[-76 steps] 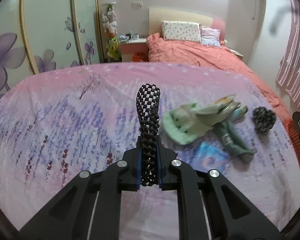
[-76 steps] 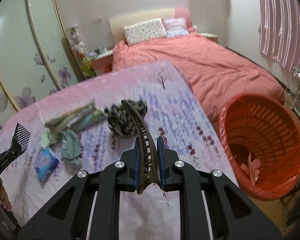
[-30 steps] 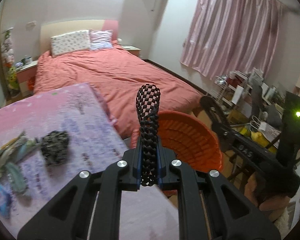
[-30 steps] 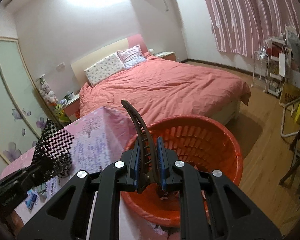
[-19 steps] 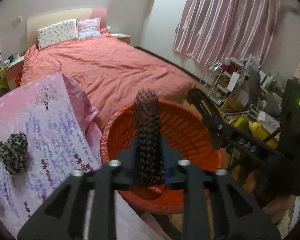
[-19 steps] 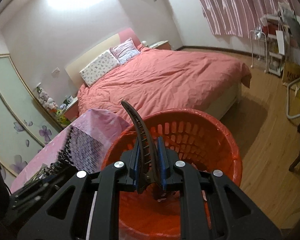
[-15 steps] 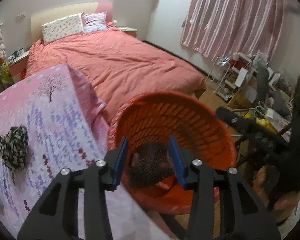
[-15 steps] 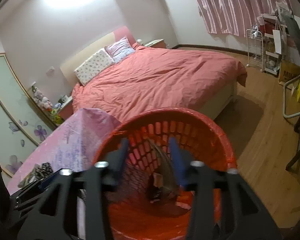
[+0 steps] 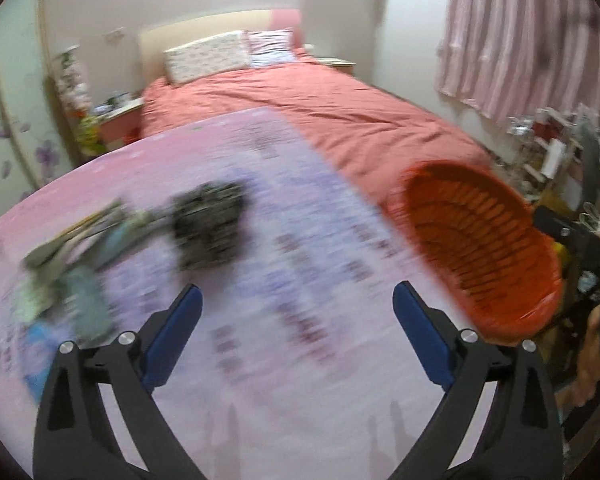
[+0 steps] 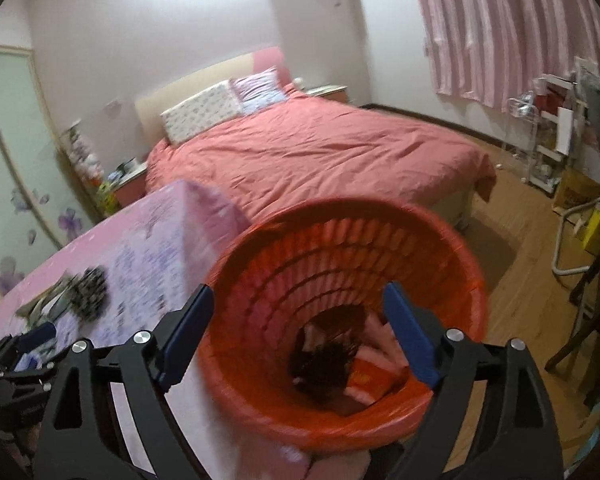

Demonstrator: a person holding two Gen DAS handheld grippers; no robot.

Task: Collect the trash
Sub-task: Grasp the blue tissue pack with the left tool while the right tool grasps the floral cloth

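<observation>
Drop | our right gripper (image 10: pixel 296 316) over basket (image 10: pixel 452 240), jaws opening, empty, so trash (image 10: pixel 328 356) lies inside | left gripper (image 9: pixel 298 316) opening, empty, faces table (image 9: pixel 300 360) litter (image 9: pixel 208 228)

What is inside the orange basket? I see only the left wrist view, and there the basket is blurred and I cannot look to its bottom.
Observer: In the right wrist view, a dark netted item lies at the bottom of the orange basket, on pink and red scraps.
Operator: Does the right gripper hold something?
Observer: No. The right gripper is above the basket, its jaws opening with nothing between them.
Operator: And where is my left gripper from there?
Observer: The left gripper shows at the lower left edge, over the lilac cloth.
</observation>
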